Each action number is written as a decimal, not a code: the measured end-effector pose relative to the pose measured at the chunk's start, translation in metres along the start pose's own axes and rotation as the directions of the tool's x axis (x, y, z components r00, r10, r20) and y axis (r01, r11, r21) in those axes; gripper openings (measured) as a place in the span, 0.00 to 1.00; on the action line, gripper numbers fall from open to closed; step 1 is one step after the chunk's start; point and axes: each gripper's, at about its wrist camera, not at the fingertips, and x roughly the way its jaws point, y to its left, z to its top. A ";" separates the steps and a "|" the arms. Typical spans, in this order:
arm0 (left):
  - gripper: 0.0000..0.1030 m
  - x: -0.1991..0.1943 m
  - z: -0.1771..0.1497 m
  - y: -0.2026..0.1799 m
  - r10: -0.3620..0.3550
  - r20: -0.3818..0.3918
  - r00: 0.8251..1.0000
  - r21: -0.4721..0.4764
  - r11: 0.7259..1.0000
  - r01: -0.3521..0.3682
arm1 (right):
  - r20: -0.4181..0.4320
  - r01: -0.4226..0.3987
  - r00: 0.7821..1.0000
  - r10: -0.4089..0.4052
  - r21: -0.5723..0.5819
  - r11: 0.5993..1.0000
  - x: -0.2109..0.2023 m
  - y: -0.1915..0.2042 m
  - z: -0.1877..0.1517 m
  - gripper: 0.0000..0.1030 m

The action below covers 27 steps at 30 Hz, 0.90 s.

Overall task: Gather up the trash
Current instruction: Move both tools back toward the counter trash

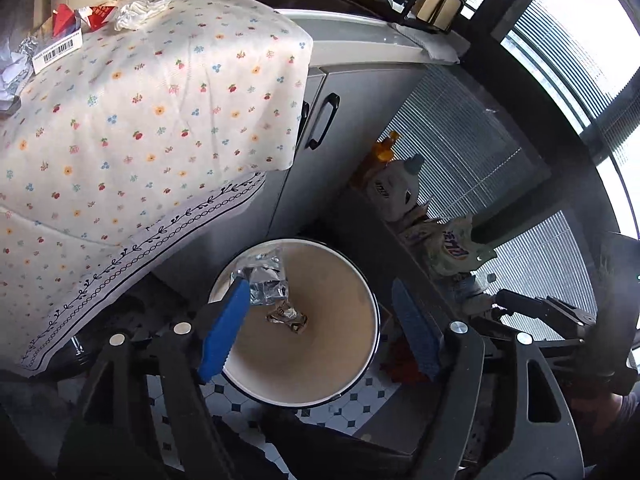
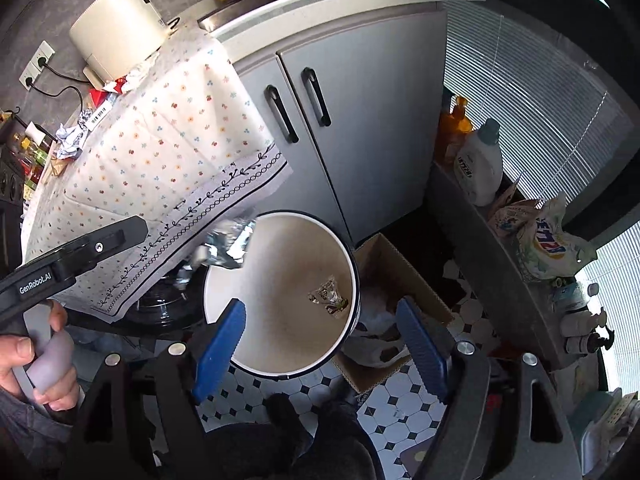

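A round white bin [image 1: 340, 376] with a dark rim stands on the tiled floor beside the table; it also shows in the right wrist view [image 2: 280, 356]. A crumpled clear wrapper [image 1: 289, 317] lies at its bottom [image 2: 329, 295]. A silver foil wrapper [image 1: 267, 282] is in mid-air just inside the bin's far rim [image 2: 229, 245], blurred. My left gripper [image 1: 320, 332] is open above the bin. My right gripper [image 2: 320, 354] is open and empty above the bin's near side. More trash lies on the floral tablecloth: red wrappers [image 1: 82, 18], crumpled white plastic [image 1: 140, 12], a barcode label [image 1: 56, 53], foil scraps [image 2: 70, 140].
Grey cabinet doors with black handles [image 2: 316, 96] stand behind the bin. A cardboard box [image 2: 396, 276] sits right of the bin. A ledge by the window blinds holds detergent bottles [image 2: 480, 164] and bags [image 2: 552, 248]. A white appliance [image 2: 116, 28] stands at the table's far end.
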 end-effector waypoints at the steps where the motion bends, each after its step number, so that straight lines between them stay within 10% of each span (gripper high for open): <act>1: 0.74 -0.006 0.002 0.000 0.008 0.011 1.000 0.004 1.000 -0.008 | 0.010 -0.009 1.000 0.009 -0.001 1.000 -0.003 0.000 0.003 0.75; 10: 0.84 -0.072 0.008 0.025 0.088 0.140 0.986 -0.043 0.996 -0.083 | 0.096 -0.072 0.992 0.079 -0.071 0.995 -0.023 0.034 0.031 0.79; 27: 0.94 -0.176 0.034 0.141 0.234 0.381 0.894 -0.204 0.965 -0.165 | 0.273 -0.087 0.950 0.155 -0.244 0.966 -0.052 0.164 0.087 0.92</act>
